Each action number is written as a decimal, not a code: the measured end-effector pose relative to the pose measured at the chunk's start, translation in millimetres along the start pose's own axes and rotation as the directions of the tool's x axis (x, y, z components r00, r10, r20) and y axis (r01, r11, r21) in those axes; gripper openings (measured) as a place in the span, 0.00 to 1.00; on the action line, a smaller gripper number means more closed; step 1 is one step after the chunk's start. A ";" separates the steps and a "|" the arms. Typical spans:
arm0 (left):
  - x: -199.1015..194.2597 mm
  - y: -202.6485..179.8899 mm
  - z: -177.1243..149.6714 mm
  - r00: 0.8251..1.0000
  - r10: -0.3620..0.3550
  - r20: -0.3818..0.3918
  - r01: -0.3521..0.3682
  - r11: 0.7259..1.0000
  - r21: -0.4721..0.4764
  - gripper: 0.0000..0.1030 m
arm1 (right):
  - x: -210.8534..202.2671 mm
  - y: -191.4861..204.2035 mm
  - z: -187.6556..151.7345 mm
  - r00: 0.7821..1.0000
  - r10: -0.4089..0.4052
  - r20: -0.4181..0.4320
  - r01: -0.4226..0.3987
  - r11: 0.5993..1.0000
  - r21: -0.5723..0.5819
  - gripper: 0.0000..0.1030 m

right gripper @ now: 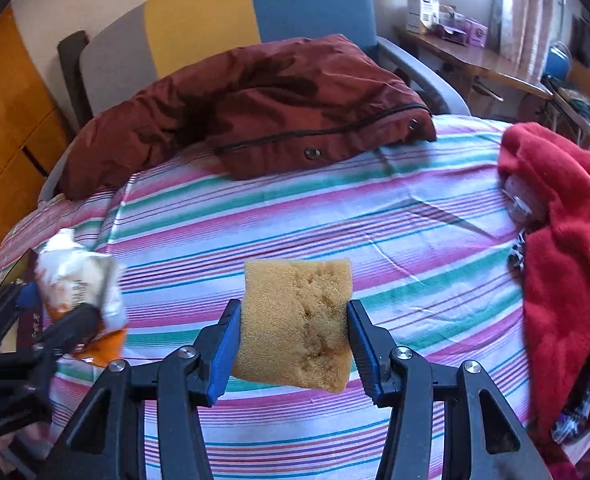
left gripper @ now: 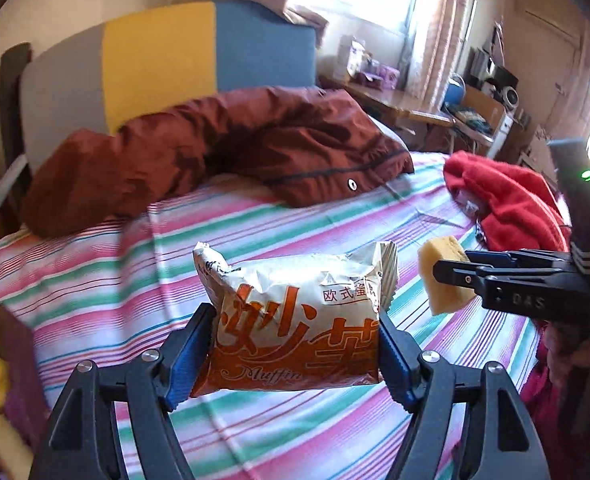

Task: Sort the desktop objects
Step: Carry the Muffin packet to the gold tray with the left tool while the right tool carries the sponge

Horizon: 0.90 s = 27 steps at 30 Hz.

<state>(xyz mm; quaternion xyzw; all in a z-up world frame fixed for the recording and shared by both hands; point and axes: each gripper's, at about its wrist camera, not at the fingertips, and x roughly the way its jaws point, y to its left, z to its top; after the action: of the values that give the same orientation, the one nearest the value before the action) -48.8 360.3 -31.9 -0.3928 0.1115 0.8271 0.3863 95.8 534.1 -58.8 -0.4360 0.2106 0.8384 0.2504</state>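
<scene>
Left gripper (left gripper: 297, 344) pinches the muffin packet (left gripper: 295, 328) by its two side edges, pads pressed into the wrapper, packet lifted clear over the near part of the striped sheet (left gripper: 255, 224). Right gripper (right gripper: 291, 328) is clamped on the yellow sponge (right gripper: 299, 316), foam squeezed a bit btw the pads, also held in the air above the sheet's middle. There's no desk here; the sheet-covered bed carries everything.

Risks, as a judgement:
- Packet is air-puffed w/ slick film. Pads hold only the sides, so a quick swing or wrist roll could let it slide out fwd and drop onto the sheet, or off its near edge.
- Squeezing harder to fix that may burst the wrapper or crush the cake inside.
- Sponge is soft; it could twist btw the pads if it brushes anything, esp. since much of it sticks out past the tips.
- The two grippers are near each other, sponge just beside the packet's right side in the left wrist view. If paths cross, they could knock each other's load loose.
- Dark red jacket (right gripper: 247, 108) at the far edge and red fleece (right gripper: 563, 220) at the right edge could snag a low pass.
</scene>
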 end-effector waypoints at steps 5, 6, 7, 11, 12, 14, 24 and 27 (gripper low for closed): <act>-35.5 19.9 -13.3 0.998 0.054 0.044 -0.052 0.998 -0.030 0.74 | -5.4 10.6 0.7 0.999 0.028 0.024 -0.027 0.999 -0.037 0.51; -43.2 24.3 -16.3 0.996 0.071 0.053 -0.070 0.997 -0.035 0.74 | -6.1 12.0 0.7 0.999 0.032 0.027 -0.031 0.999 -0.042 0.51; -51.0 29.2 -19.4 0.994 0.090 0.063 -0.088 0.995 -0.043 0.74 | -7.1 13.8 0.4 0.999 0.036 0.031 -0.035 0.998 -0.047 0.51; -76.0 47.0 -29.3 0.987 0.132 0.087 -0.124 0.988 -0.090 0.74 | -10.3 21.4 -1.0 0.998 0.052 0.042 -0.049 0.997 -0.067 0.51; -81.3 50.3 -31.1 0.986 0.138 0.094 -0.129 0.987 -0.098 0.74 | -11.0 23.1 -1.3 0.998 0.056 0.043 -0.053 0.996 -0.070 0.51; -93.5 58.2 -34.8 0.981 0.162 0.107 -0.150 0.982 -0.112 0.74 | -11.6 27.1 -2.4 0.997 0.063 0.042 -0.059 0.995 -0.082 0.51; -142.8 99.0 -51.8 0.954 0.254 0.157 -0.225 0.957 -0.183 0.74 | -20.3 66.4 -5.0 0.993 0.117 0.026 -0.113 0.986 -0.123 0.51; -152.8 109.7 -58.8 0.947 0.278 0.161 -0.244 0.948 -0.204 0.74 | -25.5 93.0 -2.6 0.989 0.146 0.022 -0.141 0.975 -0.170 0.51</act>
<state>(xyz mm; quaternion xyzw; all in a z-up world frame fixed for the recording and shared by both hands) -35.3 173.2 28.3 -0.3283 0.0498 0.9111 0.2442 53.9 453.4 -26.4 -0.4246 0.1656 0.8765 0.1551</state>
